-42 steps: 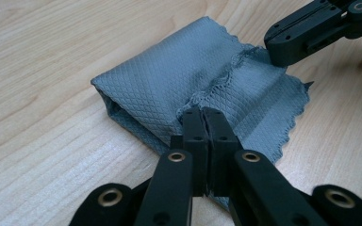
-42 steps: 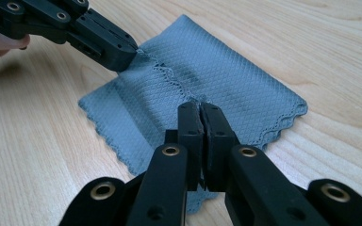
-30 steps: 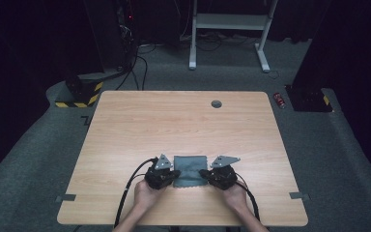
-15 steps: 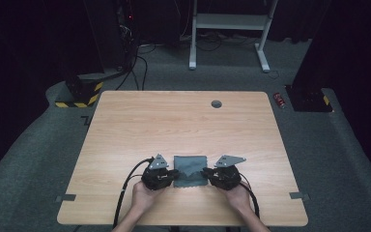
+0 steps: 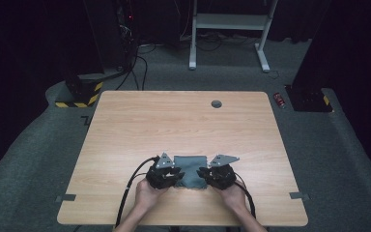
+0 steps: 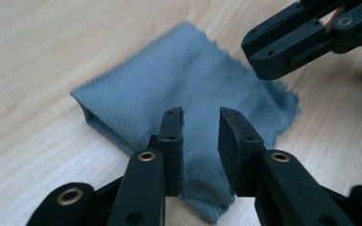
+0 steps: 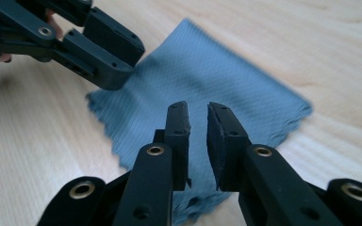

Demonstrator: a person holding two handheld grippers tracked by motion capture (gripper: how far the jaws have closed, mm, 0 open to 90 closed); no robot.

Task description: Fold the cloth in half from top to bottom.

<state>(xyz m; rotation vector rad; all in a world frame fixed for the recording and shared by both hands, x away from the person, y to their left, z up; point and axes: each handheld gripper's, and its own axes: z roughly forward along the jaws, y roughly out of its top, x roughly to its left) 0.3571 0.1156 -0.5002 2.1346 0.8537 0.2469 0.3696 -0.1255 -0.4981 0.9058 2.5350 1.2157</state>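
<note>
Wooden table (image 5: pixel 183 121), dark room behind; folded grey cloth (image 5: pixel 190 170) lying flat near front edge, midway between both grippers. Left gripper (image 6: pixel 201 136) at cloth's left edge, jaws just opened, slightly apart over fabric, nothing clamped. Right gripper (image 7: pixel 198 134) at right edge, equally near, jaws narrowly parted, gripping nothing.

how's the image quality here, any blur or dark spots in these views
High view: the table is evenly lit, the room behind falls into near black. Left gripper view: the grey cloth has soft, slightly blurred edges and the near jaws are sharper. Right gripper view: bright wood, mild blur on the cloth's far edge.
</note>
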